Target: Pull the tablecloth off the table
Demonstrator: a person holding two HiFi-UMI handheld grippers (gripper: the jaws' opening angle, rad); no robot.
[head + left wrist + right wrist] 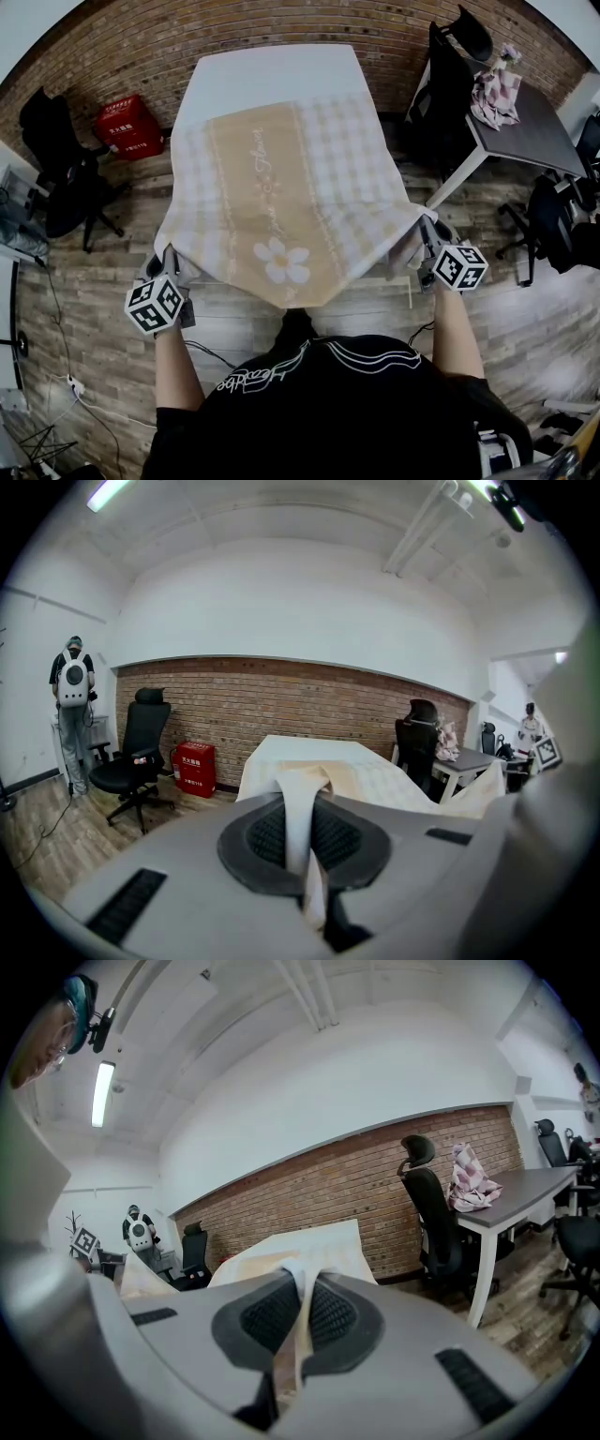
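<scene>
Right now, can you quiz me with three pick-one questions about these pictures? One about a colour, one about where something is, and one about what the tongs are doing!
1. What colour is the flower on the tablecloth?
A. blue
B. green
C. white

2. Where is the red box?
A. on the tablecloth
B. by the brick wall
C. up on a shelf

3. What are the left tongs and right tongs doing?
A. both open and empty
B. both shut on the tablecloth
C. holding a cup

Answers:
1 C, its petals are white.
2 B, it stands next to the bricks.
3 B, each gripper view shows cloth pinched tight in the closed tongs.
</scene>
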